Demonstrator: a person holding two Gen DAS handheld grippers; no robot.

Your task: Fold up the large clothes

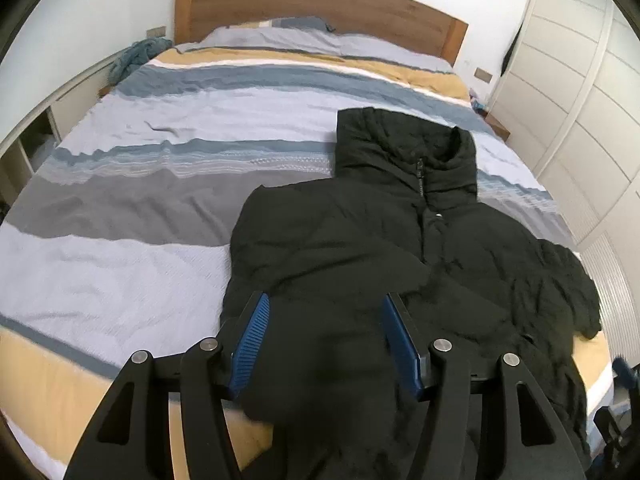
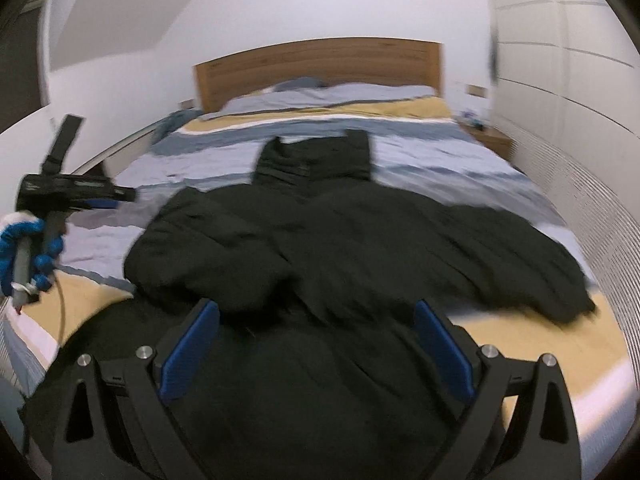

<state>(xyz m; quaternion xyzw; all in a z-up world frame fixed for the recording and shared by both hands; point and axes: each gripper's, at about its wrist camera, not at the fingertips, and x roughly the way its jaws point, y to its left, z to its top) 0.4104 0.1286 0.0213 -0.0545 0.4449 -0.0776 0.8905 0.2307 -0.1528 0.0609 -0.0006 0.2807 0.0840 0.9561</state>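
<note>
A black padded jacket [image 1: 400,248] lies front-up on the near right part of a bed [image 1: 120,240], its high collar and hood pointing toward the far wooden headboard [image 1: 312,4]. The zip runs down the middle of the chest. One sleeve is folded in across the body on the left side, while the other sleeve spreads out to the right toward the bed's edge. The near hem hangs over the near edge of the mattress.

The bed wears a striped cover in pale lilac, grey, blue and tan, with pillows [image 1: 280,36] at the far end. A bundle of blue-green cloth [image 1: 134,56] sits at the far left corner beside the bed, and white wardrobe doors [image 1: 580,100] line the right wall.

The left gripper [image 1: 326,308] hovers over the folded sleeve, its blue-padded jaws spread, with dark fabric seen between them; the pads do not press on it. In the right wrist view this gripper shows at the far left, held by a hand in a blue glove [image 2: 28,248].

The right gripper [image 2: 318,312] sits above the jacket's lower part, jaws spread wide and gripping nothing. That view is blurred.
</note>
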